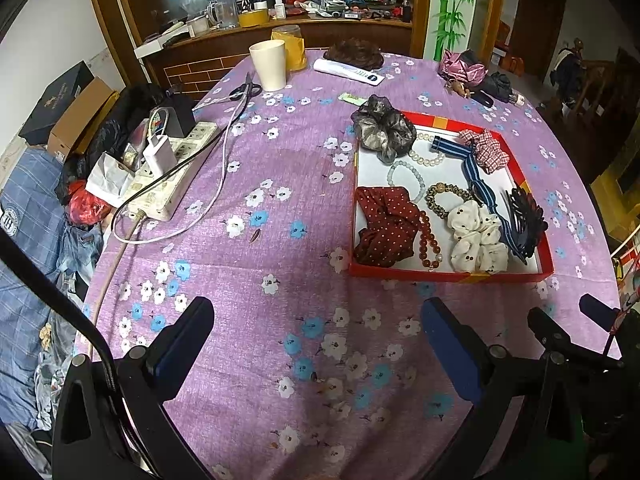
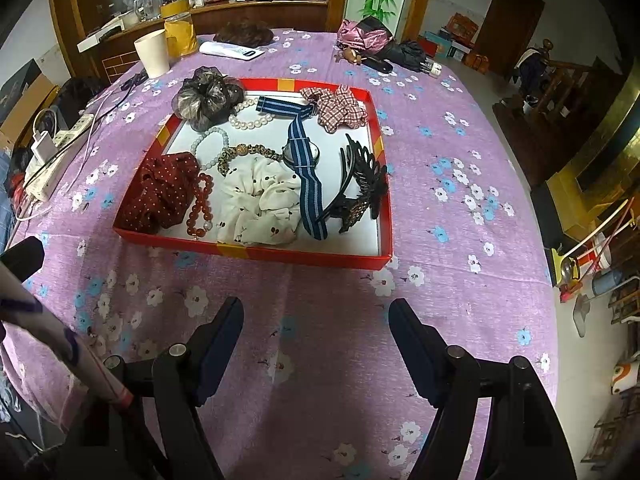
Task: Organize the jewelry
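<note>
Two grippers hang close to me over the purple flowered cloth of the table [image 2: 460, 184]. My left gripper [image 1: 316, 332] has its jaws spread wide and nothing is between them, only cloth below. My right gripper [image 2: 316, 320] is also wide open and empty, and it points toward the near edge of the red tray [image 2: 304, 258].

A little further, the tray lies flat on the table and the jewelry is inside it. At the near side I see a dark red dotted scrunchie [image 2: 160, 192], a bracelet of red-brown beads [image 2: 200, 208] just beside it, and a white scrunchie [image 2: 260, 204]. A watch with a blue striped strap [image 2: 306, 168] lies across the middle, and a black hair claw [image 2: 360, 184] is at the right side. Behind these are a pale bead bracelet [image 2: 210, 146], a pearl bracelet [image 2: 250, 116] and a checked scrunchie [image 2: 340, 110]. A grey scrunchie [image 2: 208, 96] sits on the far left corner, partly over the rim.

Far back on the table stand a cream cup [image 2: 152, 56] and a white remote [image 2: 232, 50]. A white power strip [image 1: 168, 176] lies at the left.
</note>
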Available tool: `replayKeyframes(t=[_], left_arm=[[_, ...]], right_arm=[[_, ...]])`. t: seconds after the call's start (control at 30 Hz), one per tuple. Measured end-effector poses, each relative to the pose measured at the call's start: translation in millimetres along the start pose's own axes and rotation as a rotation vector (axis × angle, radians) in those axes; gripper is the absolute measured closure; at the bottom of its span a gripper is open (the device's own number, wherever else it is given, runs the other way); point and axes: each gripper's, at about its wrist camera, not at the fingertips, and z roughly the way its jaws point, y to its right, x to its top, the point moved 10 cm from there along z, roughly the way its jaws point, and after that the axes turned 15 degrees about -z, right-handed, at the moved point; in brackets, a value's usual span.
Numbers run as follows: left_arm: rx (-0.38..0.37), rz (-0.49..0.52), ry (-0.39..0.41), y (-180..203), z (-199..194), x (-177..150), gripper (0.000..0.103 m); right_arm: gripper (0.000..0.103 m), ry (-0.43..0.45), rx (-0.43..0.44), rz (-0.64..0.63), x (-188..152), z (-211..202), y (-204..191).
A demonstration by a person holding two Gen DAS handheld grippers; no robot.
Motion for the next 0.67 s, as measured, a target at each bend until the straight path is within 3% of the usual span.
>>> replayKeyframes(t=[0.67], left_arm=[[0.002,0.000,-0.005,0.5,5.6,0.0,0.001]], right_arm=[[0.024,-0.019,-0.003,-0.024,-2.0,4.5,-4.7]])
